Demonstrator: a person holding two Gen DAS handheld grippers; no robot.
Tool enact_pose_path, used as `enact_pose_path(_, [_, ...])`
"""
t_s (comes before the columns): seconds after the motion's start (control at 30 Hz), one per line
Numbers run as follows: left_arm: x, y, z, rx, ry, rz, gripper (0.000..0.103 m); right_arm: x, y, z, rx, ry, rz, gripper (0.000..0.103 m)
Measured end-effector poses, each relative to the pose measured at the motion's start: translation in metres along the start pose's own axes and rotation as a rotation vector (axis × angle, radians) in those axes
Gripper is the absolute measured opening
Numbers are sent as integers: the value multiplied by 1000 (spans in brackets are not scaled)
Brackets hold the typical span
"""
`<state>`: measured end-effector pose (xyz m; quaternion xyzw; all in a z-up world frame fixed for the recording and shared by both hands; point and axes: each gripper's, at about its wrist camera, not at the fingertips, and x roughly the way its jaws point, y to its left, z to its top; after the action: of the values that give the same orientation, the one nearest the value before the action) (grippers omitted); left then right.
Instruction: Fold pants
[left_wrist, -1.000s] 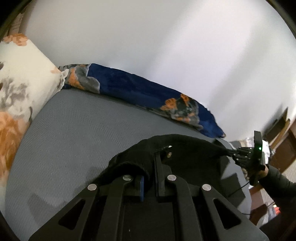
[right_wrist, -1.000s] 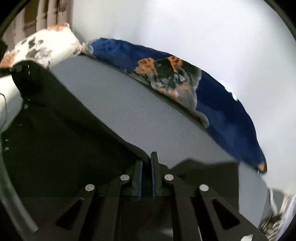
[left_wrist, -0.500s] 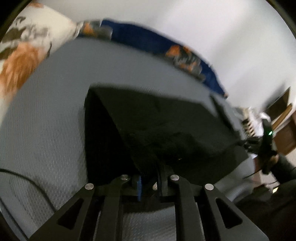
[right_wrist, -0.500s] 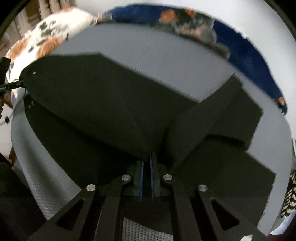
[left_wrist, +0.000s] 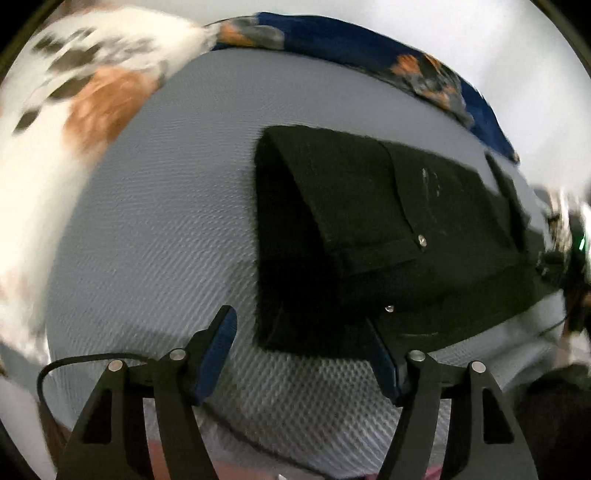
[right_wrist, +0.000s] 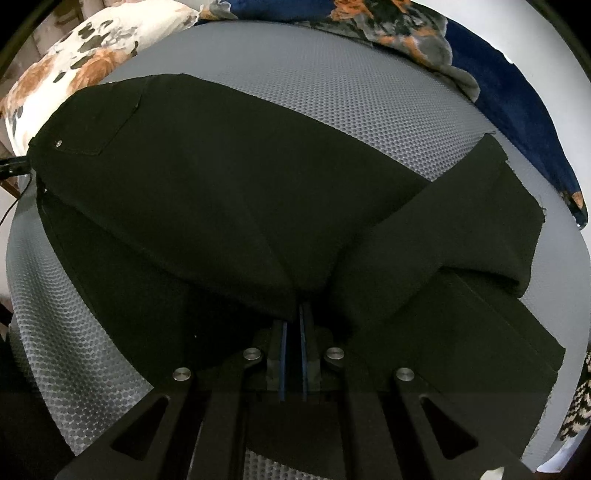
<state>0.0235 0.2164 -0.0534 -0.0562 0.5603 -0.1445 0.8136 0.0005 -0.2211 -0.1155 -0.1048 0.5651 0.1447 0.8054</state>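
We see left gripper (left_wrist: 299, 354) fingers just spread, released, pants (left_wrist: 388, 236) corner between them | right gripper (right_wrist: 293, 328) clenched on pants' near fold | pants on bed (right_wrist: 332, 99), long axis running gripper to gripper.

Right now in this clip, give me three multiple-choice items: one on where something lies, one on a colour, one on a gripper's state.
1. Where do the pants lie?
A. on the grey mattress
B. on a wooden chair
C. in a basket

2. What colour are the pants?
A. red
B. black
C. white

3. How does the left gripper stand?
A. shut on a pillow
B. shut on the pants
C. open, pads off the cloth

Key: 1 A, the cloth is spread over the grey textured surface. 2 B, it looks black in both views. 3 C, its jaws have just been opening and stand wide apart, the pants' edge between them unpressed, while the right gripper is shut on the cloth.
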Motion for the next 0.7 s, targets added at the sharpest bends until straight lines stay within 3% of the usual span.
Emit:
enact_pose_path(0.17, [-20, -5, -7, -168, -46, -151, 63, -3, 3, -3, -2, -13, 3, 4])
enact_pose_path(0.27, [-7, -17, -6, -266, -9, -223, 54, -6, 4, -8, -1, -21, 6, 4])
enact_pose_path(0.37, [15, -15, -12, -396, 31, -247, 45, -11, 7, -14, -1, -33, 2, 4])
enact_pose_path(0.47, [27, -7, -8, -482, 21, -248, 32, -18, 7, -18, 8, -48, -3, 4])
enact_pose_path(0.5, [28, -6, -6, -491, 6, -240, 24, -22, 7, -19, 8, -50, -6, 4])
enact_pose_path(0.57, [24, -9, -1, -471, -17, -223, 18, -33, 9, -22, 15, -58, 2, 4])
enact_pose_path(0.7, [11, -18, 8, -367, -41, -179, 17, -56, 24, -39, 16, -44, 43, 4])
